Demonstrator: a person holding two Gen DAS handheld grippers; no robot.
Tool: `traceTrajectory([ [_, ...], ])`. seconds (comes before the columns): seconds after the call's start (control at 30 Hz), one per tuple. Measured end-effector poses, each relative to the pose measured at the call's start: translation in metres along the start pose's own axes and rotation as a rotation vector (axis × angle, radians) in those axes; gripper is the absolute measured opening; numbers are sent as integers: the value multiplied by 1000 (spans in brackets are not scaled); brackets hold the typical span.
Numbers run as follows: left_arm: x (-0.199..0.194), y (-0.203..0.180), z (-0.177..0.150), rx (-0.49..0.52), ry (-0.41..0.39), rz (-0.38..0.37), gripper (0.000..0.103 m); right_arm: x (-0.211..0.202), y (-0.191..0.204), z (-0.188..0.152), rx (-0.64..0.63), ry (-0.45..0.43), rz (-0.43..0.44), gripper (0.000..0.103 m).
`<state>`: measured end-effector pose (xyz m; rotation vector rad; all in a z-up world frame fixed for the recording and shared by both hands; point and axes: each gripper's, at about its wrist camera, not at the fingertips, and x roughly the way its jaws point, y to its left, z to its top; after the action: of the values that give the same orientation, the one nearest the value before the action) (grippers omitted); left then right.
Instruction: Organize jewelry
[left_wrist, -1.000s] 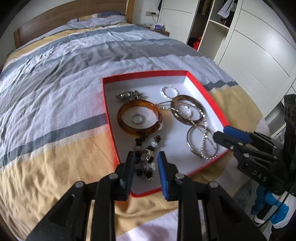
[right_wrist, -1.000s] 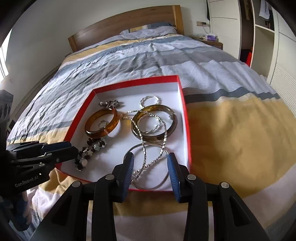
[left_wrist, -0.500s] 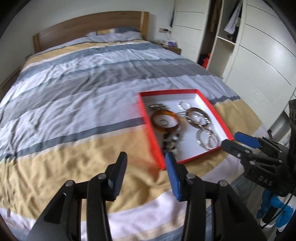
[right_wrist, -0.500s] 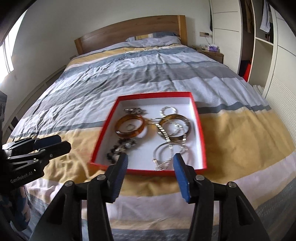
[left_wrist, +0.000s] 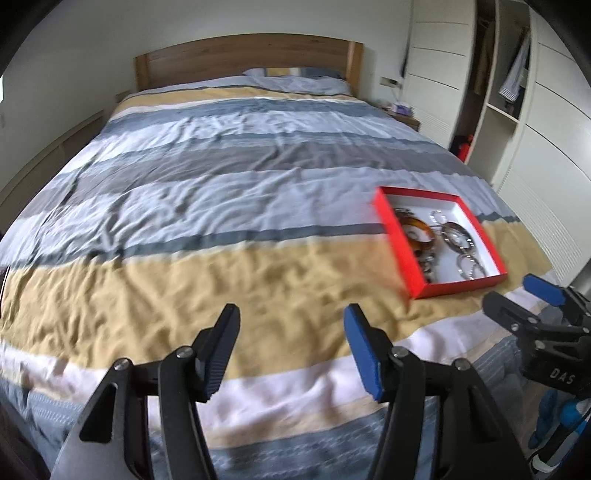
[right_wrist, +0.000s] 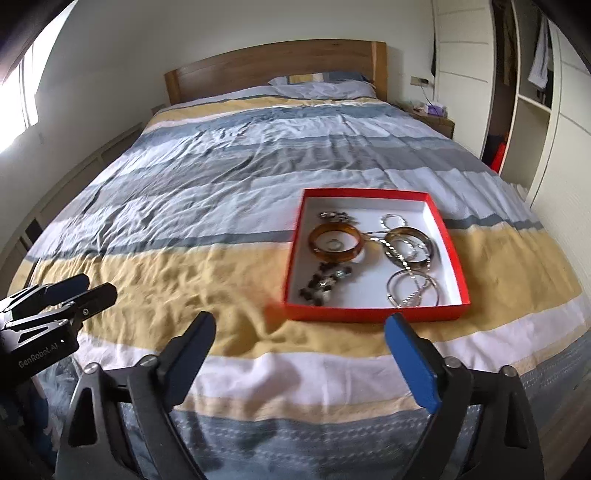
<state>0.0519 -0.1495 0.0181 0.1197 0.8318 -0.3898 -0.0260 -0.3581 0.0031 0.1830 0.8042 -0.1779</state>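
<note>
The red box (right_wrist: 373, 312) sat on the yellow stripe of the striped duvet (right_wrist: 221, 206), holding an amber bangle (right_wrist: 337, 242), silver bangles (right_wrist: 412, 291) and a beaded bracelet (right_wrist: 325, 282). The left gripper (left_wrist: 290, 347) and right gripper (right_wrist: 299, 354) hung over the bed's near edge, short of the box, jaws opening wide with nothing between them.

light: streaming in from window (right_wrist: 16, 85) (glaring white) | blur: smearing bedspread (left_wrist: 236, 229) | edges: bowing, vignetting

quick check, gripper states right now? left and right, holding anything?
Left gripper: fingers opening, nothing between them, over the bedspread.
Right gripper: fingers opening, nothing between them; red jewelry box lies beyond them, untouched.
</note>
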Motion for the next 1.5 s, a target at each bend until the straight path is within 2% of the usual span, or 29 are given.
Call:
traceTrajectory([
  [0.1,-11,18,-11,-3,-19,56,57,-7,12,-2,-11,-10,-15,102],
  [0.27,-26,43,-26,-8,-34,91,57,-14,25,-8,-13,-9,-48,102],
  [0.5,-37,76,-50,-28,-46,182,57,-21,34,-17,-28,-6,-90,102],
  [0.73,-42,89,-58,-51,-50,259,57,-28,33,-19,-45,-29,-154,102],
  [1.23,-31,77,-56,-36,3,255,59,-25,7,-24,-42,-38,-240,102],
  [1.5,-20,65,-57,-13,33,249,59,-21,-5,-25,-31,-35,-242,102],
])
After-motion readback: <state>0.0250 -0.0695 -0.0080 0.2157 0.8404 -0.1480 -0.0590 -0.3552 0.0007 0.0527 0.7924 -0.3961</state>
